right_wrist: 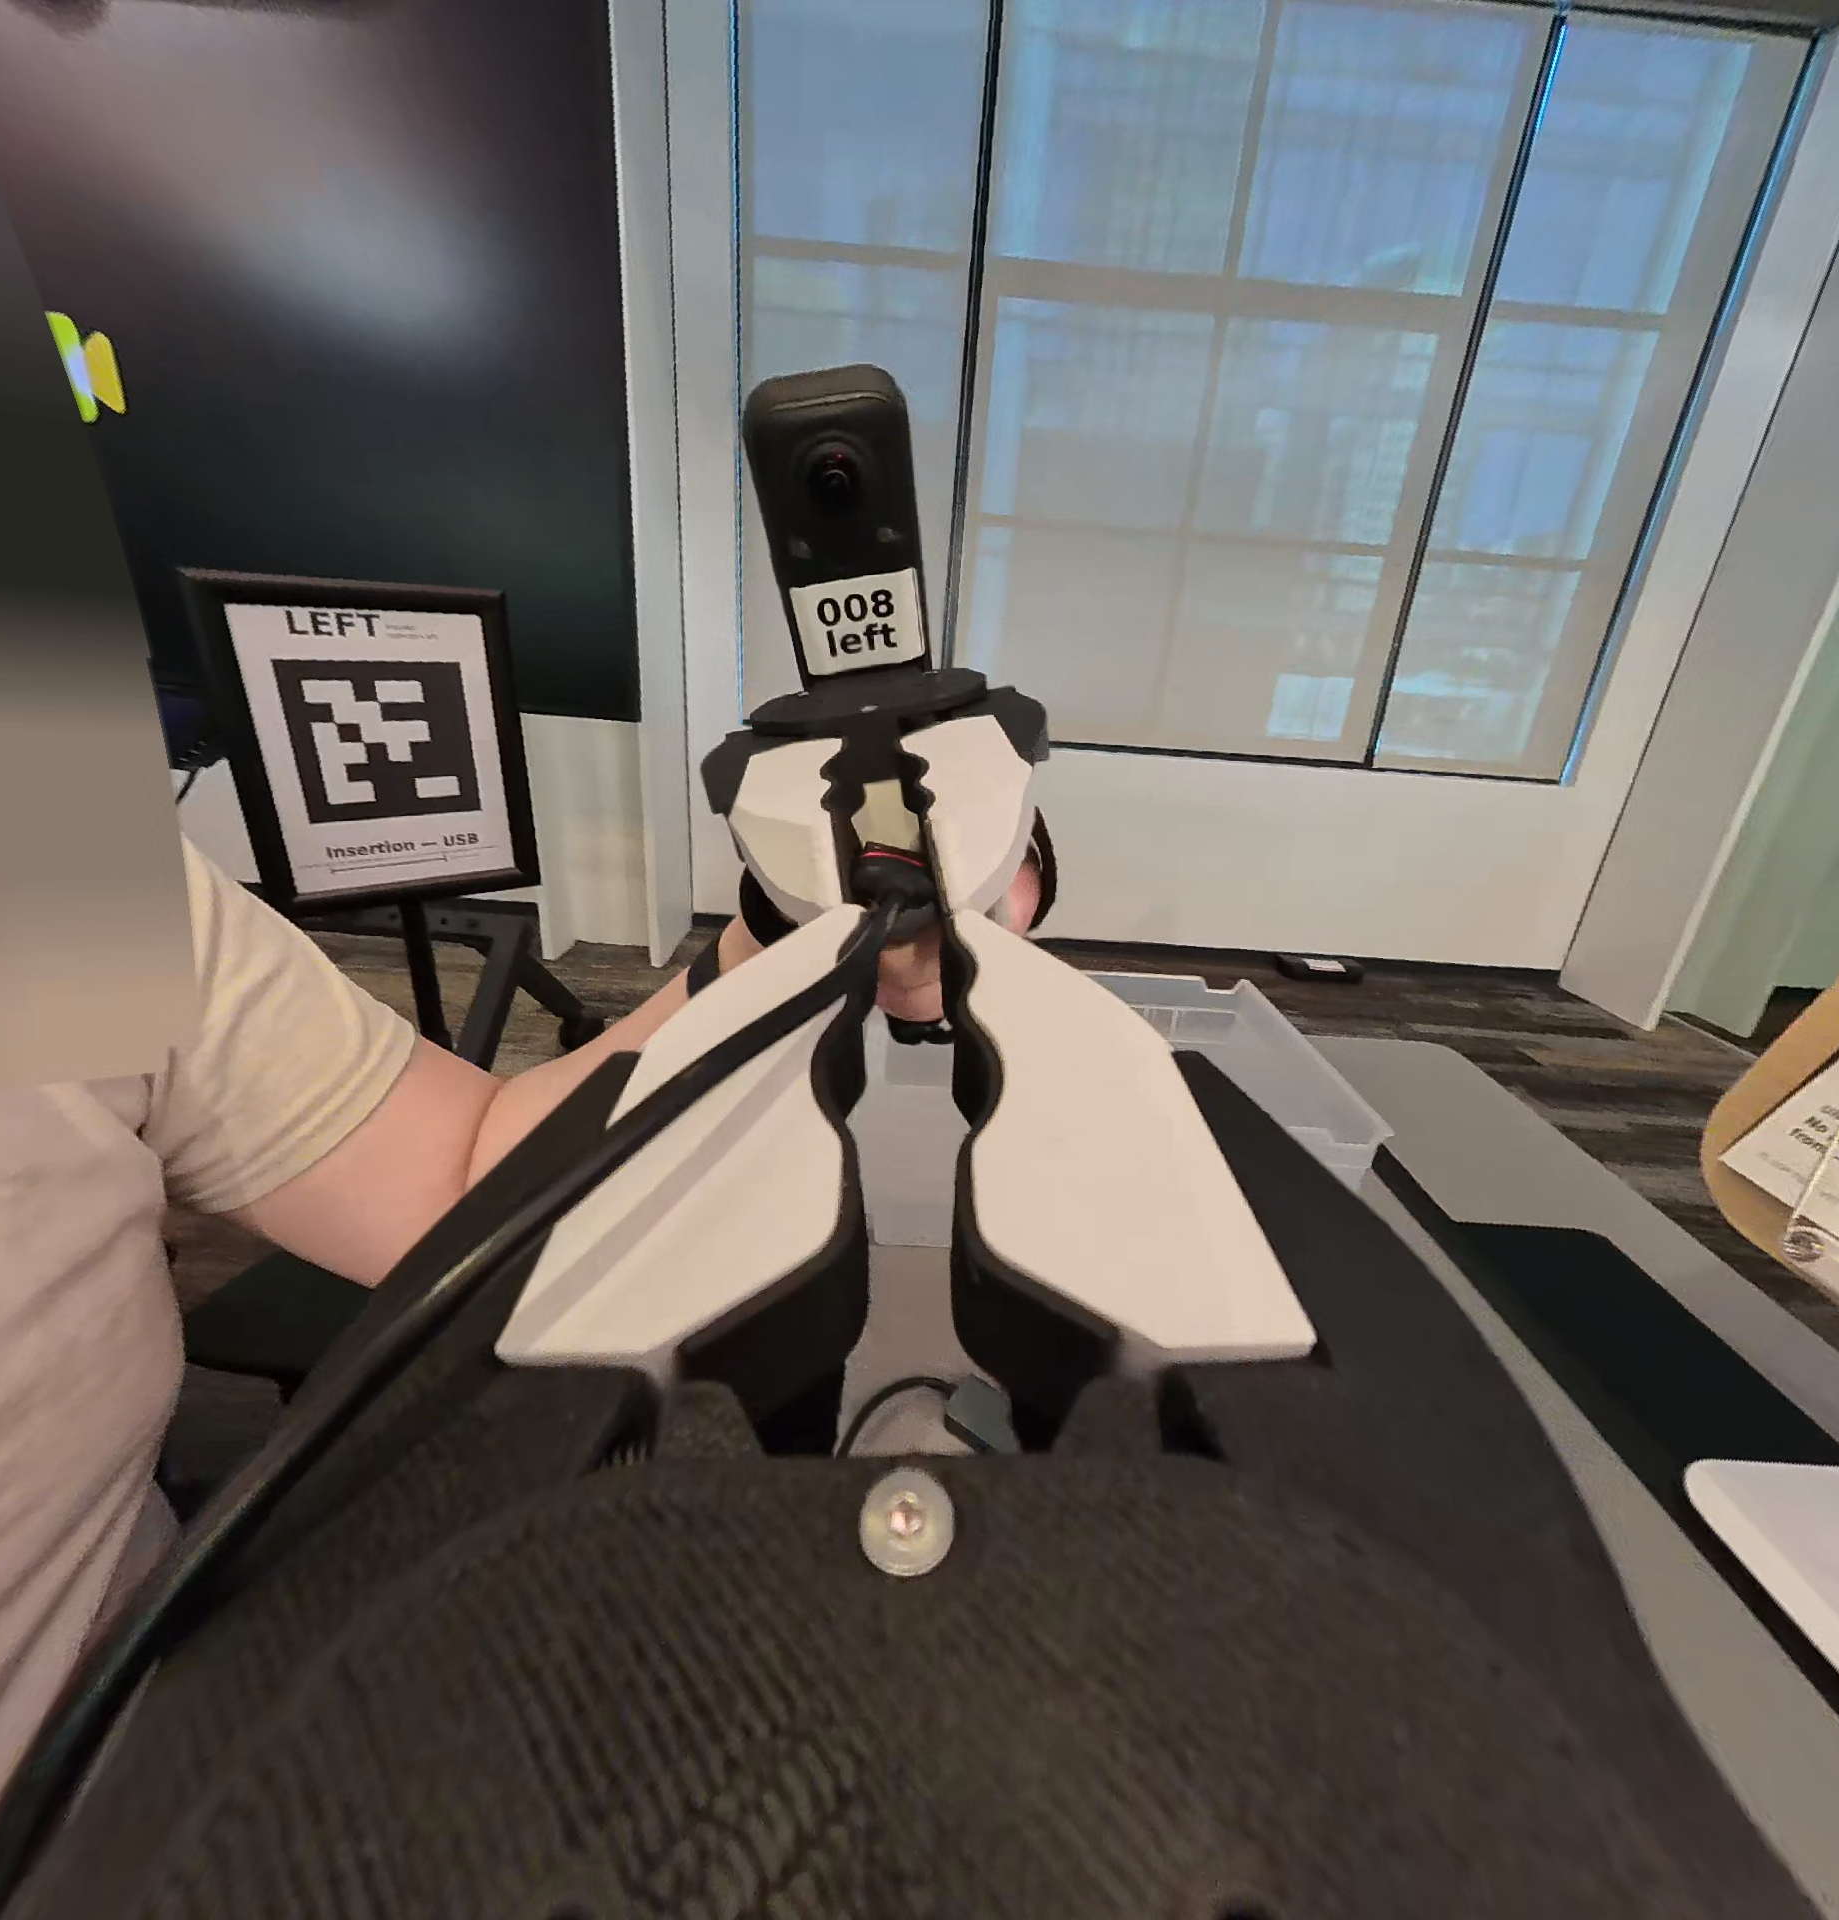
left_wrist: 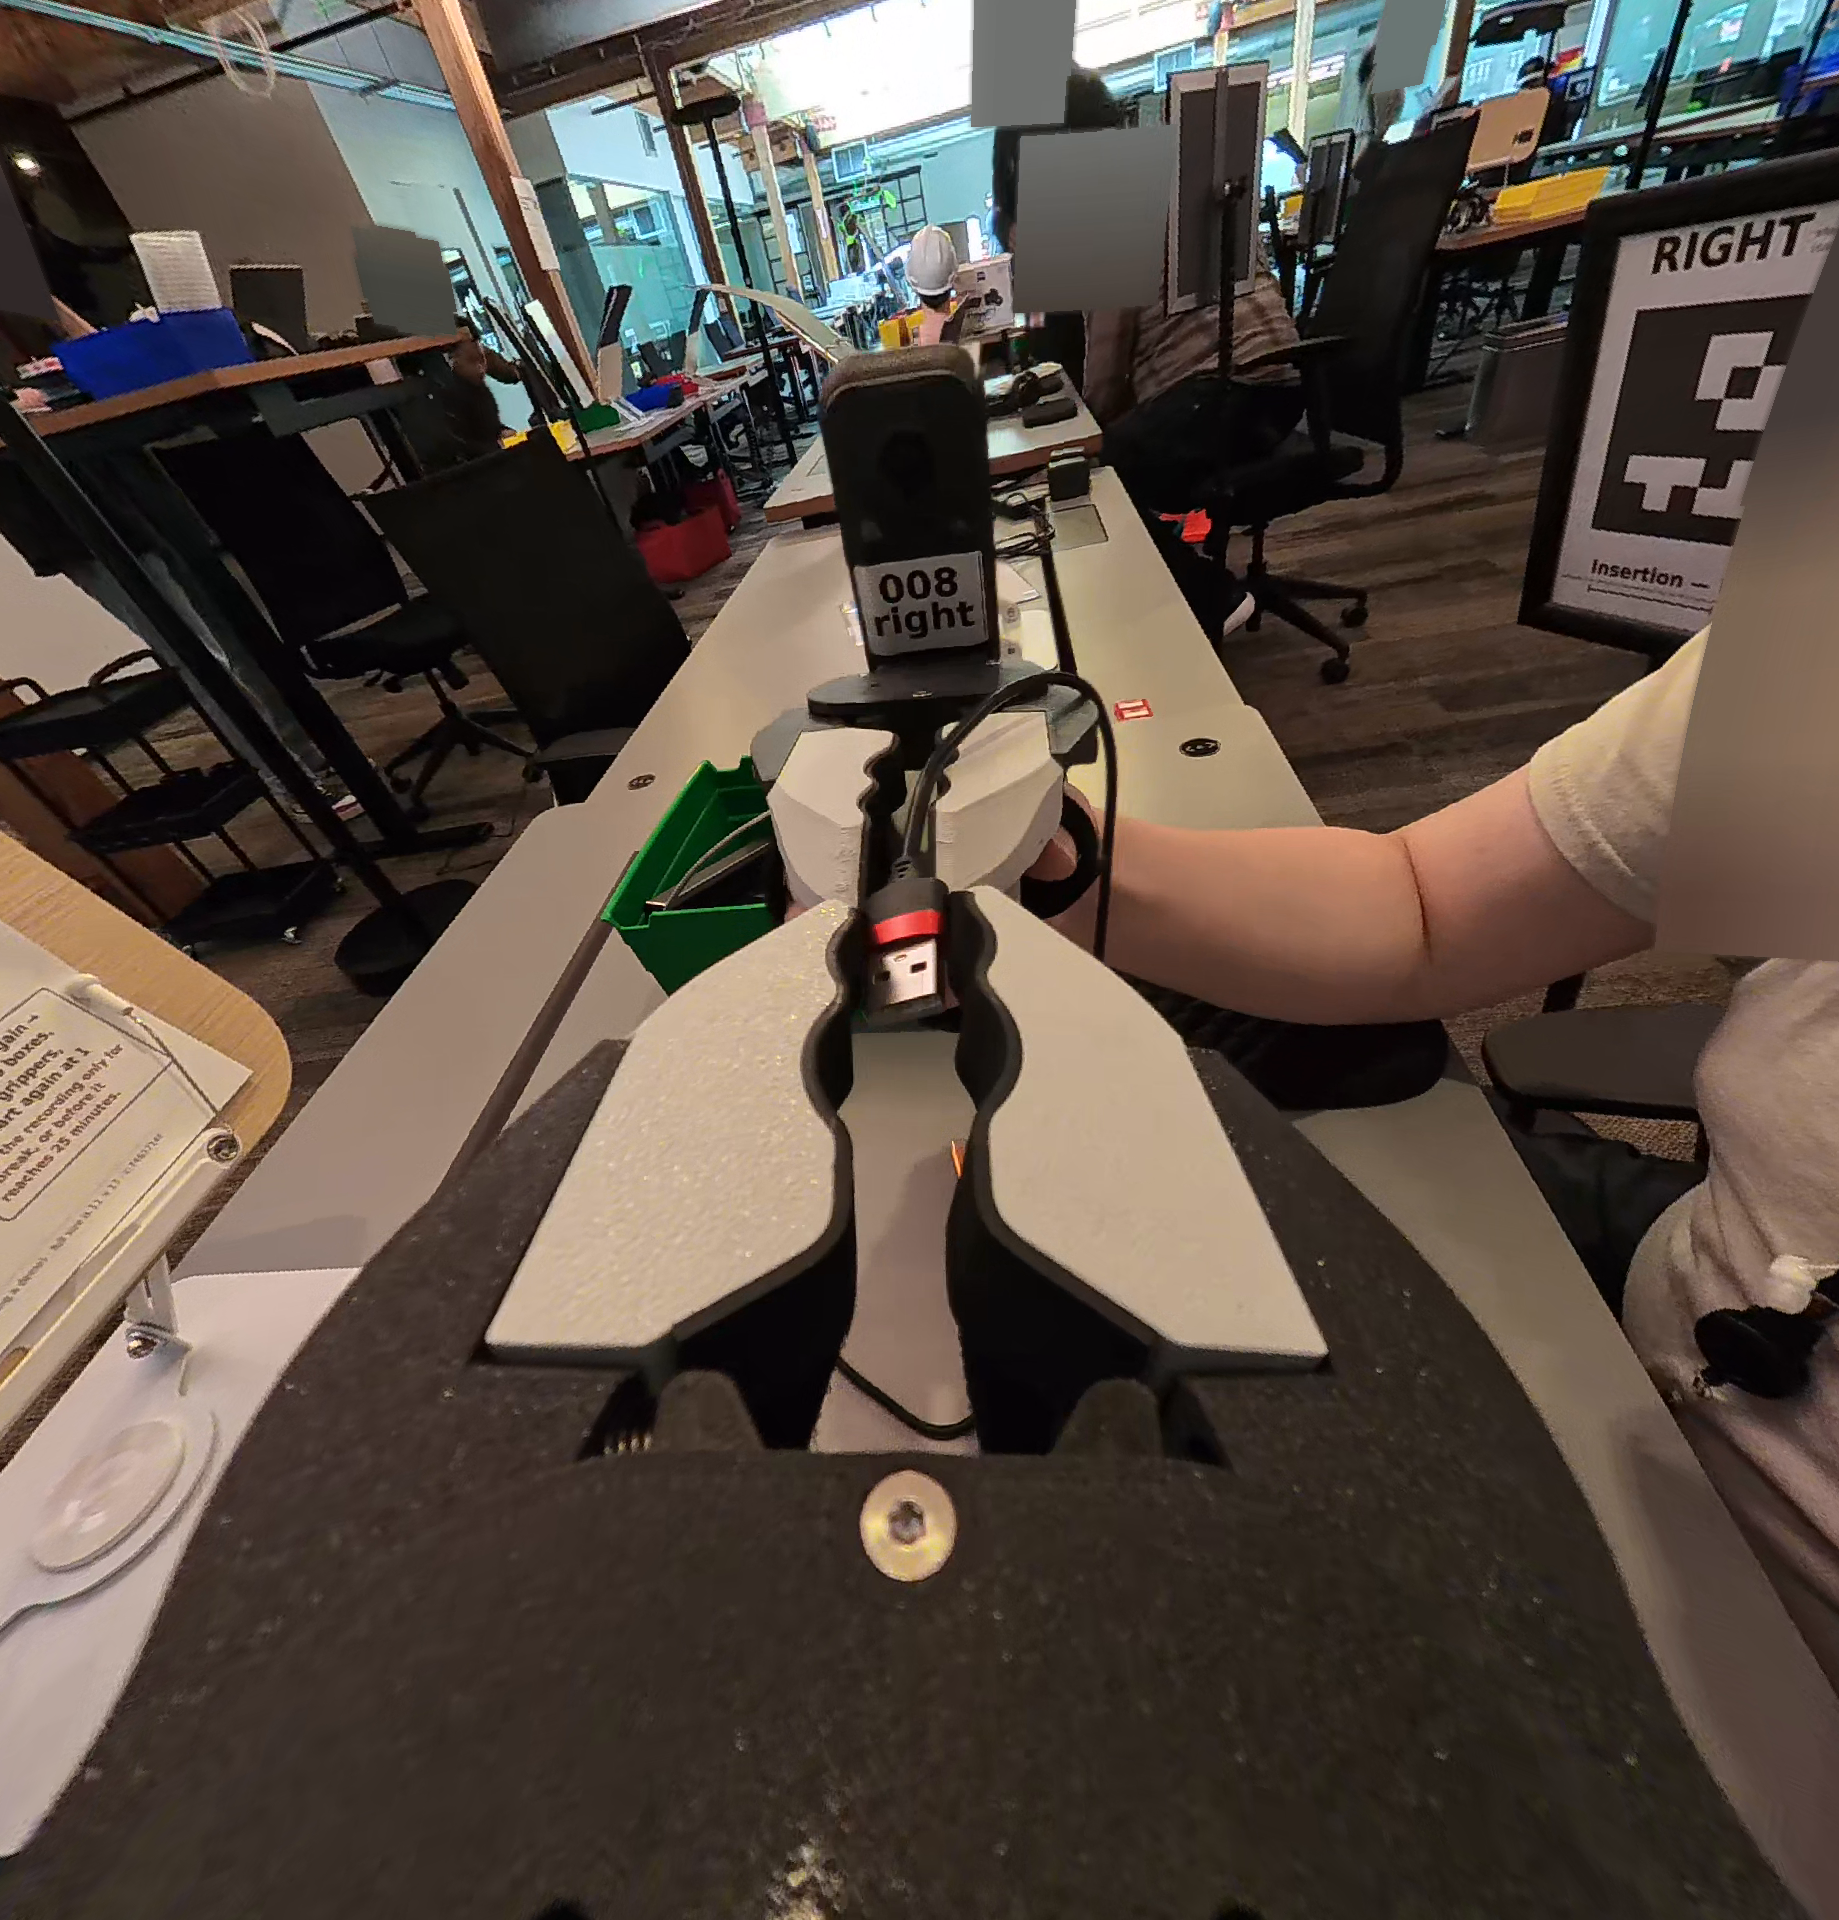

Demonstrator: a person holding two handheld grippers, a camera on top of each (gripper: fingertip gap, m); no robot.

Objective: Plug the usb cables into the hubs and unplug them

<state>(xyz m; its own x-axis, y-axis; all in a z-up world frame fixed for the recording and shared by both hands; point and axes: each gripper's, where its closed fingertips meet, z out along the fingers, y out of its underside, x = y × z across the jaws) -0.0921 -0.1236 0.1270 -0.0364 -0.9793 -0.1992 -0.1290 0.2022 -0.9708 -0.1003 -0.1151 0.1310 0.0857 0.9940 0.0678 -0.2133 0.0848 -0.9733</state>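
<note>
Black USB plug (left_wrist: 907,961) between level left tongs (left_wrist: 904,997)

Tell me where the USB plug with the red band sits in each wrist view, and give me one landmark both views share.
Left wrist view: the USB plug is at picture centre, between the left gripper fingertips, metal end toward the camera.
Right wrist view: the same plug shows only as a red-ringed collar just above centre, in the far gripper's tips.
Shared landmark: the black cable running from it.
</note>
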